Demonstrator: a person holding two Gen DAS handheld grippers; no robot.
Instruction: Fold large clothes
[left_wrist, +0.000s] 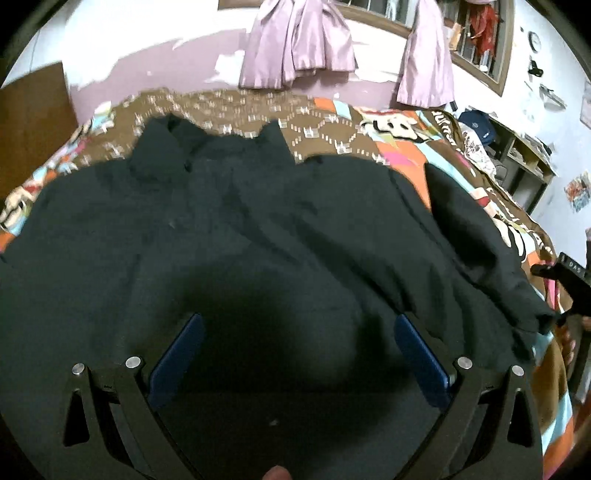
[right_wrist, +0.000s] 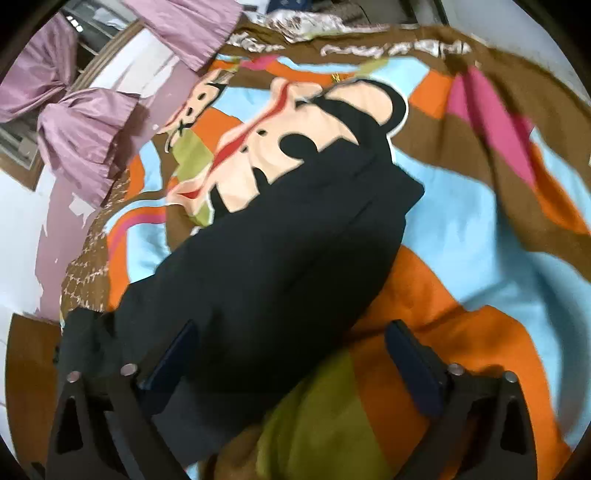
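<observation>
A large black long-sleeved garment of soft woven cloth (left_wrist: 229, 236) lies spread over a bed covered with a bright cartoon-printed quilt in brown, orange and sky blue (left_wrist: 391, 133). Its collar points toward the far edge of the bed, under the tied lilac satin curtains (left_wrist: 295, 40), and its body reaches down to the near edge. In the right wrist view one black sleeve (right_wrist: 295, 229) runs slantwise across the quilt toward the far right corner, its cuff lying flat on the printed face.

The left gripper (left_wrist: 299, 354) hovers over the lower body of the garment with its blue pads (left_wrist: 177, 362) set wide apart — nothing between them, only its shadow on the cloth. The right gripper (right_wrist: 291, 354) is likewise spread wide, poised over the near part of the sleeve; the cloth passes under the left pad, but nothing is pinched.

By my reading the garment is laid out and only roughly smoothed, and no fold is made yet — the step in hand looks like the approach for the first sleeve fold. The next move calls for the right gripper to come down and close on the sleeve's edge, then carry it inward across the body. The left gripper could pin the body so the loose cloth does not drag or bunch.
</observation>
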